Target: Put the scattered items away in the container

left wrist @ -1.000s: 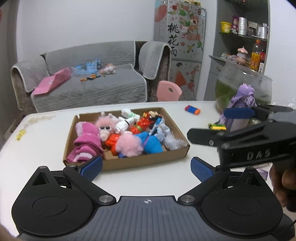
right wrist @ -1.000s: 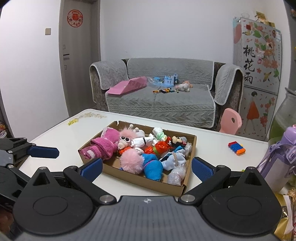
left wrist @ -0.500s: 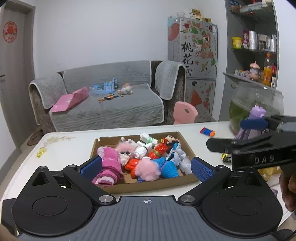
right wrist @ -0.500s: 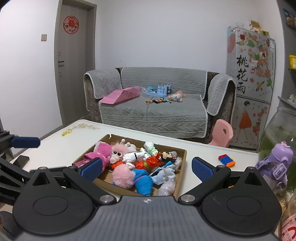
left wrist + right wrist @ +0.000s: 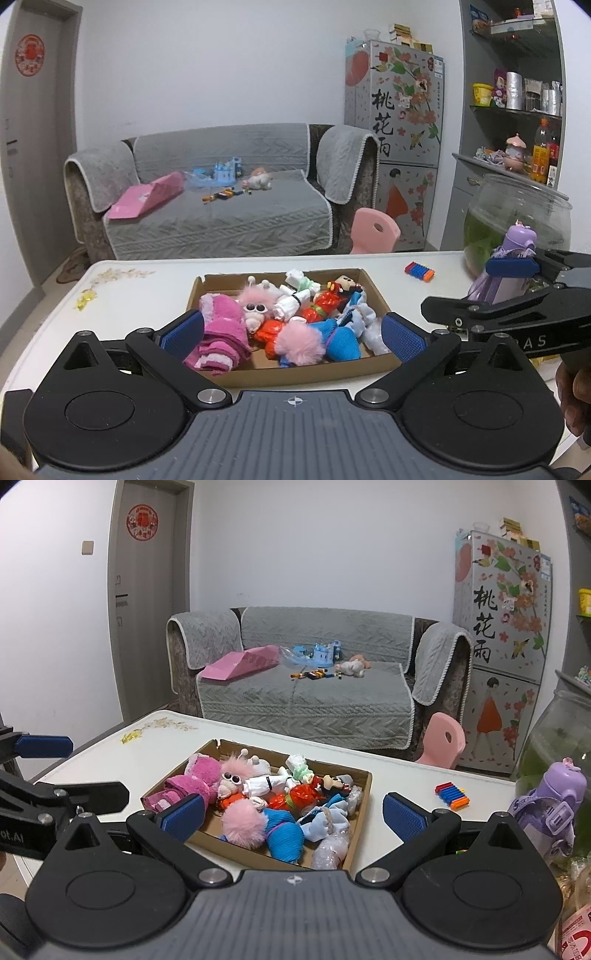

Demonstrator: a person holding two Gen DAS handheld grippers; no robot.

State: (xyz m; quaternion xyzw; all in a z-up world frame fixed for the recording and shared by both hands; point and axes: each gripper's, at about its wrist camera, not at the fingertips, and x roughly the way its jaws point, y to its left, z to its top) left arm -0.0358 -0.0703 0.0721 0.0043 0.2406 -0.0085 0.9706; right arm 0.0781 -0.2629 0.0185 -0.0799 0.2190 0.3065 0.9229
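A shallow cardboard box sits on the white table, filled with several soft toys: a pink plush, a fluffy pink ball, a blue sock bundle. My left gripper is open above the box's near side, holding nothing. My right gripper is open too and holds nothing, raised before the box. A small blue-and-orange toy lies on the table right of the box.
A purple water bottle and a glass fishbowl stand at the table's right. A pink child chair and a grey sofa with toys lie beyond. A hand shows at right.
Both grippers have pulled back and risen from the box; the box now looks smaller and farther. Both stayed open.
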